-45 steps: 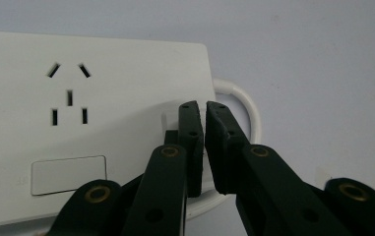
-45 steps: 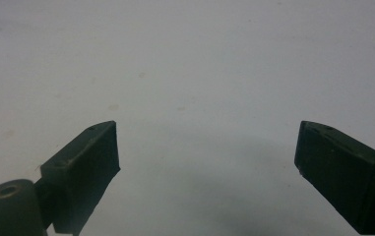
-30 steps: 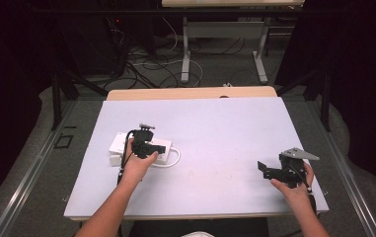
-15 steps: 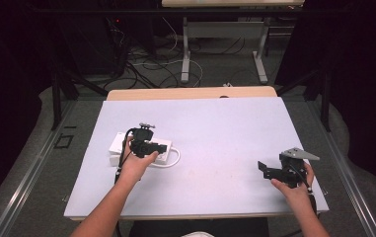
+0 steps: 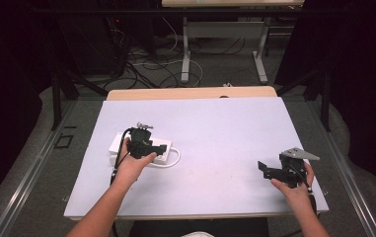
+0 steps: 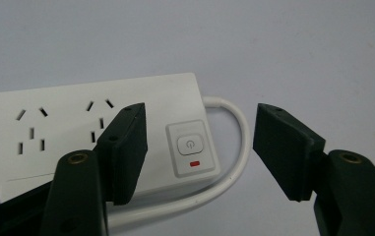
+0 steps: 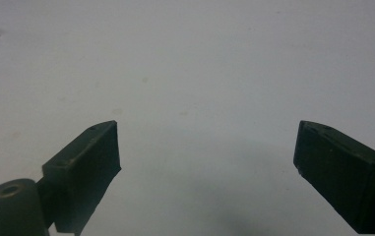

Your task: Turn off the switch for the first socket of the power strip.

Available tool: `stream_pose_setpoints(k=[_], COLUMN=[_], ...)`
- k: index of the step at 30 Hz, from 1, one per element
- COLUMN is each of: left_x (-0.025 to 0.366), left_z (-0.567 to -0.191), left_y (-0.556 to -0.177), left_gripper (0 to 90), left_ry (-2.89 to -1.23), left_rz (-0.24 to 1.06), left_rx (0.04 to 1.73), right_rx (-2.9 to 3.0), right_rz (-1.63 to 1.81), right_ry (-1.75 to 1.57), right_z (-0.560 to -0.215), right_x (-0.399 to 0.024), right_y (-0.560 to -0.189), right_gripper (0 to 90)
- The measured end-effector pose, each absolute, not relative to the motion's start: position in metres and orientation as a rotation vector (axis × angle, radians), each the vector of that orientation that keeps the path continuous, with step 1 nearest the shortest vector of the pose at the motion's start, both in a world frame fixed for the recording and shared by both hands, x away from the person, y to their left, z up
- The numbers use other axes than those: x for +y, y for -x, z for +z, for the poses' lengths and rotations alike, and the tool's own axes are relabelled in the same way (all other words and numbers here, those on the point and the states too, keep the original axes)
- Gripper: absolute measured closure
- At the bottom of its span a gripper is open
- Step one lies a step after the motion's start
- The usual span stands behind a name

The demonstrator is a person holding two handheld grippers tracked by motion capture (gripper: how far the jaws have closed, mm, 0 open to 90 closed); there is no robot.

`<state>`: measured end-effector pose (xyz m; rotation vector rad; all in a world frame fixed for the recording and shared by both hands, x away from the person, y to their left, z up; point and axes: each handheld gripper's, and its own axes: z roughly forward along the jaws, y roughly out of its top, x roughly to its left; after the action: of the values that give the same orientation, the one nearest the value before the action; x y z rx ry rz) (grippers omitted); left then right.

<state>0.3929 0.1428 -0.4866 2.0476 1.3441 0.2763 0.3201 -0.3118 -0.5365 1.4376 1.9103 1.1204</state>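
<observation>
power strip (image 6: 77, 132): left end cut by frame edge, lower part behind left jaw | cord (image 6: 234, 147): runs off bottom edge, far end unseen | high view: strip (image 5: 163, 153) mostly under left gripper (image 5: 162, 148) | switch legend too small to read

White power strip (image 6: 77, 132) lying flat on table's left half, long axis running roughly left-right in high view (image 5: 141, 150). Top face showing two socket groups with slotted holes. Square power button (image 6: 190, 145) sitting at one end, small red mark just beneath it. White cable (image 6: 234, 147) leaving that same end, looping in curve and running back along strip's near edge, lying on table surface. Rest of cable's run not showing clearly.
</observation>
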Motion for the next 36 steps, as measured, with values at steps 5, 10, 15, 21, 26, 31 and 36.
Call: stream_pose_setpoints(k=[5,10,15,21,26,31,36], left_x=[0.147,0.153,0.162,0.171,0.177,0.184,0.193], left_z=[-0.486,-0.484,-0.481,-0.477,-0.476,-0.476,-0.478], left_y=[-0.388,-0.383,-0.378,-0.374,-0.370,-0.368,-0.366], left_gripper=[36.1,34.0,33.9,33.2,32.2,23.9,16.6], left_ry=[-2.080,-2.085,-2.092,-2.067,-2.041,-2.006,-1.986], left_rz=[0.294,0.336,0.375,0.399,0.393,0.426,0.421], left_rx=[1.314,1.273,1.215,1.211,1.228,1.229,1.262], right_rx=[1.910,1.912,1.910,1.912,1.921,1.913,1.920], right_rz=[1.119,1.121,1.122,1.123,1.125,1.125,1.127], right_ry=[-1.438,-1.437,-1.441,-1.441,-1.442,-1.442,-1.446], right_z=[-0.536,-0.537,-0.536,-0.537,-0.537,-0.537,-0.537], right_x=[-0.312,-0.311,-0.310,-0.310,-0.310,-0.310,-0.310], right_y=[-0.320,-0.320,-0.320,-0.320,-0.320,-0.320,-0.320], right_gripper=[9.7,9.7,9.7,9.7,9.7,9.7,9.7])
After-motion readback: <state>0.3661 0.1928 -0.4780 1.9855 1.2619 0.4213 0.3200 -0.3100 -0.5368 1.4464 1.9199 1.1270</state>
